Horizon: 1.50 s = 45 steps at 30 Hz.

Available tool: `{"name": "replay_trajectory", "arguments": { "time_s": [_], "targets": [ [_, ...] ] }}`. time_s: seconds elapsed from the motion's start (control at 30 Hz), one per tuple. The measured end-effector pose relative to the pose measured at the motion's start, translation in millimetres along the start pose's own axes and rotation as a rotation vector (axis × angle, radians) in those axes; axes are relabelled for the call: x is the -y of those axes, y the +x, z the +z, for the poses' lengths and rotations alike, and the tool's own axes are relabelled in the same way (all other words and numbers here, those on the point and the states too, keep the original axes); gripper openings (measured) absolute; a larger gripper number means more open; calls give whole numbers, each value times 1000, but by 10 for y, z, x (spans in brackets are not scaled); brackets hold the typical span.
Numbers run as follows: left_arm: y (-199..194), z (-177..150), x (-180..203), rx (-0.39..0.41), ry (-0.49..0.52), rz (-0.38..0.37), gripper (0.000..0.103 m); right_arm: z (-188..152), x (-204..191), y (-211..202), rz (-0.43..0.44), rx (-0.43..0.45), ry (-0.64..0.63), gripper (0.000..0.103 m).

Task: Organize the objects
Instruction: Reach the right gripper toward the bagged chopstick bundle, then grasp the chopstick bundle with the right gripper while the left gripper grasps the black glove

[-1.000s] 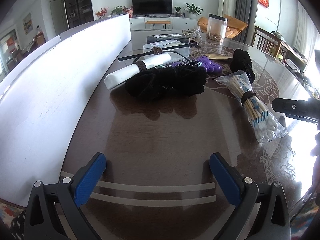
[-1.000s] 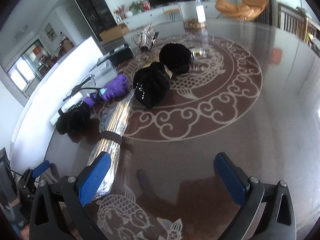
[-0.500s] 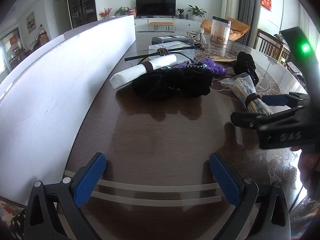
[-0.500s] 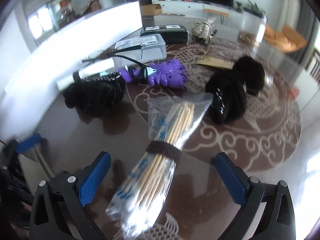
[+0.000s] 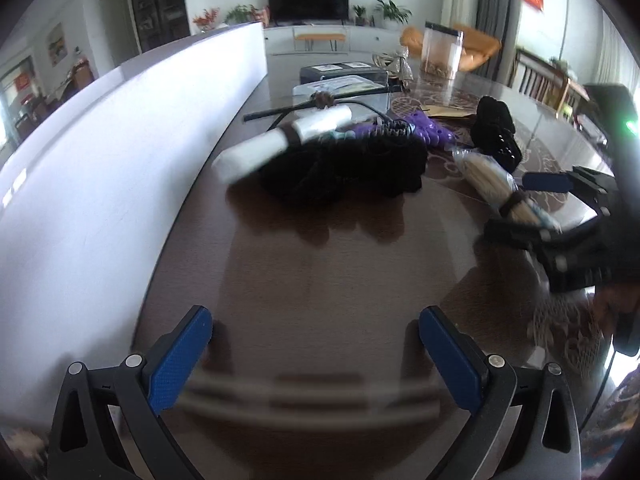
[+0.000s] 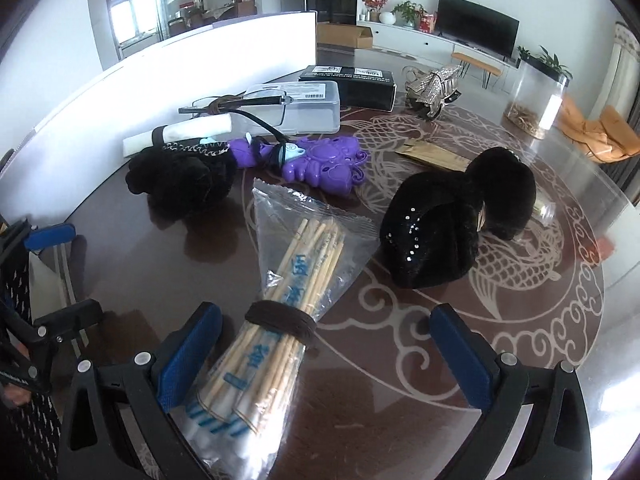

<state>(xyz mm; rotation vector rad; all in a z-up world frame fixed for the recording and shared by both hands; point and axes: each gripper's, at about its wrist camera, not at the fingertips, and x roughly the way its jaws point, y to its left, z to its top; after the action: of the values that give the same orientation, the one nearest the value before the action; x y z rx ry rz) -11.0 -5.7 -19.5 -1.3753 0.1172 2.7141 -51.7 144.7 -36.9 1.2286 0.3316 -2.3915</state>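
The right gripper (image 6: 324, 354) has its jaws spread wide around the clear plastic bag of wooden chopsticks (image 6: 280, 320), which lies on the dark glossy counter (image 6: 400, 380) with a brown band around its middle; the left blue pad sits just beside the bag, the right pad well apart from it, so nothing is grasped. Blue characters are printed on the chopstick wrappers, too small to read.

Ahead of the bag lie a purple plastic toy (image 6: 320, 160), a black fuzzy glove with a patterned cuff (image 6: 180, 176) to its left, and a black velvet hat with small studs (image 6: 452, 224) to the right. Behind them a rolled white sheet bound by a dark band (image 6: 180, 134) lies near a clear rectangular plastic box with a barcode label (image 6: 304, 108); the box's contents cannot be made out. A black carton with white labels (image 6: 352, 84) stands behind it, the print illegible. A tall clear canister (image 6: 536, 100) holds brownish pieces at its bottom. A white board (image 6: 160, 80) walls the counter's left edge.

The left gripper (image 5: 316, 360) hovers over bare counter with jaws released and empty; its view is blurred.
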Motion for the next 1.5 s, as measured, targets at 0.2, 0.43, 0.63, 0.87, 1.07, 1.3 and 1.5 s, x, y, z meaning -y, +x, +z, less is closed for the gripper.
{"name": "replay_trajectory", "arguments": {
  "time_s": [0.2, 0.43, 0.63, 0.87, 1.07, 1.3, 1.5],
  "targets": [
    [188, 671, 170, 47, 125, -120, 103, -16, -9, -14, 1, 2, 1, 103],
    [272, 516, 206, -45, 180, -378, 103, -21, -11, -17, 2, 3, 1, 103],
    [1, 328, 13, -52, 108, -464, 103, -21, -11, -15, 2, 3, 1, 103],
    [195, 689, 295, 2, 238, -300, 103, -25, -10, -16, 2, 4, 1, 103],
    [374, 811, 394, -34, 256, -348, 64, -27, -10, -16, 2, 4, 1, 103],
    [72, 353, 71, -26, 30, -149, 40, -28, -8, -15, 2, 4, 1, 103],
    [107, 215, 0, -21, 0, -89, 88, -29, -7, -14, 3, 4, 1, 103]
  ]
}}
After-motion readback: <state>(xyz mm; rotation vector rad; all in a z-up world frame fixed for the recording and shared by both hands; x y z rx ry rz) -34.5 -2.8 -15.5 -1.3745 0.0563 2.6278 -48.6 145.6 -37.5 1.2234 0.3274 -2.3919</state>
